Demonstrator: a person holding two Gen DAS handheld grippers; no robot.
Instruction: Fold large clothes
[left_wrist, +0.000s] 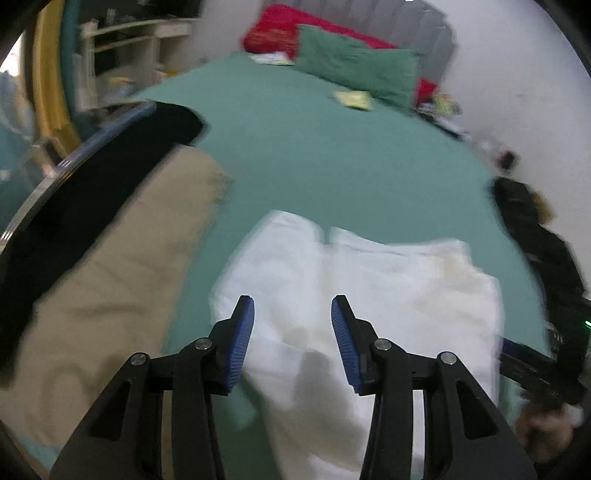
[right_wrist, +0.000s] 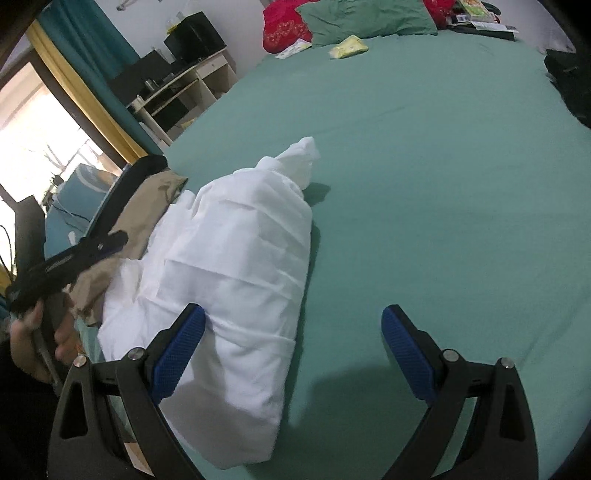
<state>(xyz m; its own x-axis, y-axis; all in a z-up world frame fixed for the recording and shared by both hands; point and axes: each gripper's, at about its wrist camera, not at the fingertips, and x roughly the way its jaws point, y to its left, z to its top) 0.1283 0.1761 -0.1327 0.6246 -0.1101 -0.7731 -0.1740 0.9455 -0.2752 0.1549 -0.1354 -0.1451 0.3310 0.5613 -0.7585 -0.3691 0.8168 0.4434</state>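
Note:
A white garment (left_wrist: 369, 295) lies bunched on the green bed (left_wrist: 332, 155); the right wrist view shows it (right_wrist: 236, 266) as a long folded bundle. My left gripper (left_wrist: 292, 310) is open and empty, hovering just above its near part. My right gripper (right_wrist: 291, 321) is wide open and empty, its left finger (right_wrist: 184, 332) by the bundle's right edge. The left gripper also shows at the left of the right wrist view (right_wrist: 92, 243), and the right one at the right edge of the left wrist view (left_wrist: 532, 365).
Beige trousers (left_wrist: 122, 273) and a black garment (left_wrist: 92, 177) lie at the bed's left edge. A dark jacket (left_wrist: 535, 236) lies at the right. A green pillow (left_wrist: 354, 66), red bedding (left_wrist: 277, 33) and a yellow packet (left_wrist: 352, 99) sit at the far end.

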